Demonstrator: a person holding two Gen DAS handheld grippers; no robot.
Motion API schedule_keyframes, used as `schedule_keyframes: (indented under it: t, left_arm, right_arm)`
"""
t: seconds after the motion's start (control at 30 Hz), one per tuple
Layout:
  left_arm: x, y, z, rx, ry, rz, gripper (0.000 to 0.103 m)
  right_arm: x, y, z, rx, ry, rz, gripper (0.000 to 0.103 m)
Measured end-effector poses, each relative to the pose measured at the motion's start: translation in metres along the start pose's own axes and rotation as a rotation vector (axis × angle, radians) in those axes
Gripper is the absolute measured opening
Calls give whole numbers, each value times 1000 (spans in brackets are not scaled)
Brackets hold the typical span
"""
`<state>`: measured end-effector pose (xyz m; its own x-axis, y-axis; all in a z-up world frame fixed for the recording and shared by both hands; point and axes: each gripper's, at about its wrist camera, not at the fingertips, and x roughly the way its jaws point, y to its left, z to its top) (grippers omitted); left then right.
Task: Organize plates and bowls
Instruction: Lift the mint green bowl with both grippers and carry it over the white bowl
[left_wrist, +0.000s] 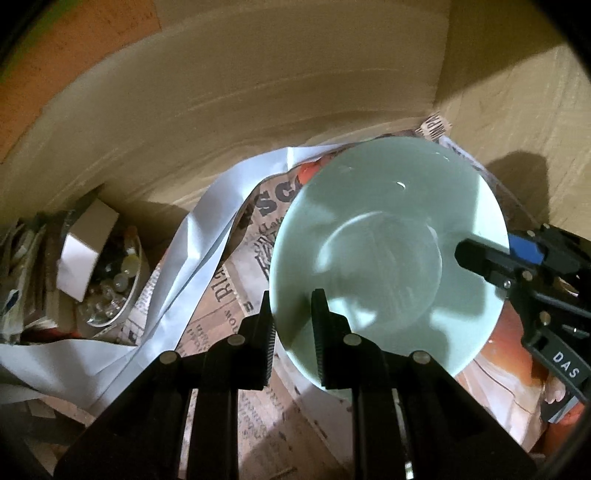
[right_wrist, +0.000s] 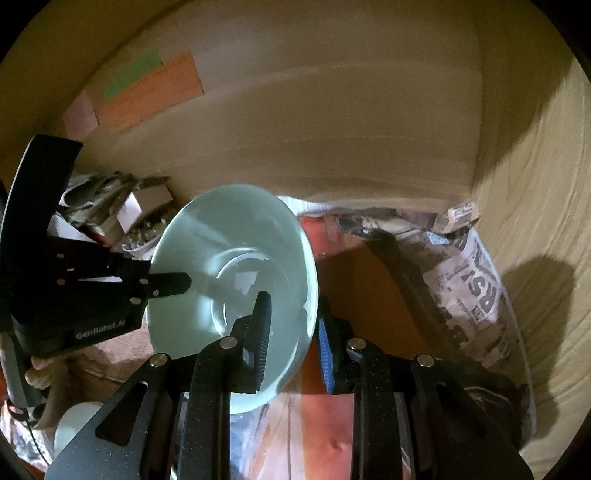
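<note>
A pale green bowl (left_wrist: 388, 258) is held inside a wooden cabinet, above newspaper (left_wrist: 236, 295) lining the shelf. My left gripper (left_wrist: 293, 332) is shut on the bowl's near rim, one finger inside and one outside. My right gripper (right_wrist: 293, 332) straddles the opposite rim of the same bowl (right_wrist: 236, 273), one finger inside and the blue-padded finger outside with a small gap to the rim. Each gripper shows in the other's view: the right one (left_wrist: 480, 258) and the left one (right_wrist: 162, 284).
A glass bowl of small round things (left_wrist: 114, 291) and a white box (left_wrist: 86, 243) stand at the back left corner. White paper (left_wrist: 192, 251) lies crumpled on the newspaper. Cabinet walls (right_wrist: 535, 221) close in at back and right. A white cup (right_wrist: 77, 424) sits low left.
</note>
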<state>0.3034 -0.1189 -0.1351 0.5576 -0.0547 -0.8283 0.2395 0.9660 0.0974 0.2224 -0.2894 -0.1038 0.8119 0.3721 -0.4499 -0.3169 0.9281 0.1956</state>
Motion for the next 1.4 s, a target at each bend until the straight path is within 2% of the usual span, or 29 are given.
schedule_keyframes:
  t: [0.6,1.07,1.4]
  left_arm:
    - [-81,18,-41,-72,-153,-2,18]
    - [-137,41,-94,-141,-248,43,18]
    - [-163,58,-136,-185,-299,63,18]
  right_arm:
    - [-53,53,-9,-51,-96,37,21]
    - [-63,103,-23,-75,-111,122,21]
    - [-66,136,-32,-76,-120,192,21]
